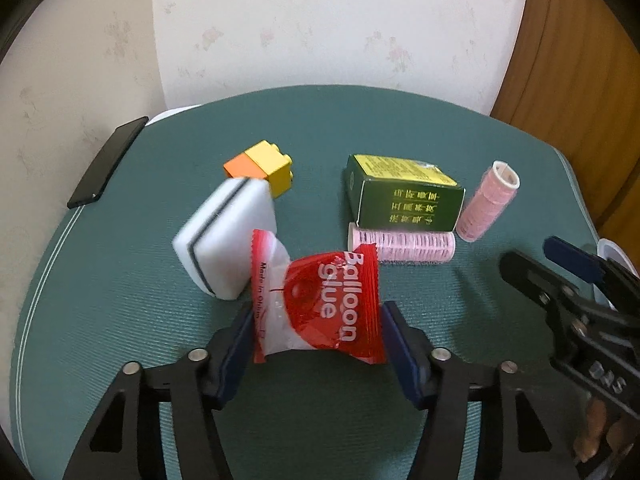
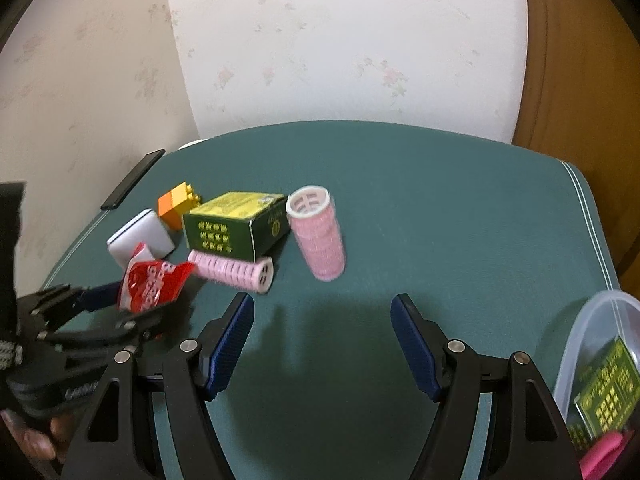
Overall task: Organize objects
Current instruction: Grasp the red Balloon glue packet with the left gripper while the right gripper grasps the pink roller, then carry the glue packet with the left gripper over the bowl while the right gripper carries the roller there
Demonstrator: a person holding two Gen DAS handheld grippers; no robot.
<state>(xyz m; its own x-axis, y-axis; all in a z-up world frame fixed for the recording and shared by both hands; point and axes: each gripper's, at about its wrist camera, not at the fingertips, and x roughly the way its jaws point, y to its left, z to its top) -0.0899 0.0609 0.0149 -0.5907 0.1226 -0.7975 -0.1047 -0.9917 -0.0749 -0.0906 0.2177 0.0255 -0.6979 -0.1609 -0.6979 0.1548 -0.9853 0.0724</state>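
Container: a clear plastic tub (image 2: pixel 592 344) sits at the lower right edge of the right wrist view, on the green tabletop (image 2: pixel 460 220).
Inside it: a green box with yellow print (image 2: pixel 608 400), and something pink (image 2: pixel 600 456) below it, too cut off to name.
Left tool (image 1: pixel 316 320): there it is, low centre of its own view, jaws drawn in with the red sachet (image 1: pixel 332 304) between the blue pads; both pads press its edges.
Sachet: standing upright between the pads, just in front of the white sponge block (image 1: pixel 228 236).
Right tool (image 2: pixel 322 316): jaws spread wide, bottom centre of its view, nothing between them, only bare tabletop below.
Writing: "Balloon glue" in white on the red sachet, with small print on the white side reading "Made in", the rest blurred.
Green carton (image 1: pixel 400 196): centre right of the left view, gold characters on its side, too small to read.
Pink rollers: one (image 1: pixel 404 246) lies just in front of the carton, another (image 1: pixel 488 200) just to the right of it.
Toy bricks (image 1: pixel 264 168): orange and yellow, behind the sponge block.
Dark phone (image 1: pixel 108 160): upper left, at the tabletop's edge.
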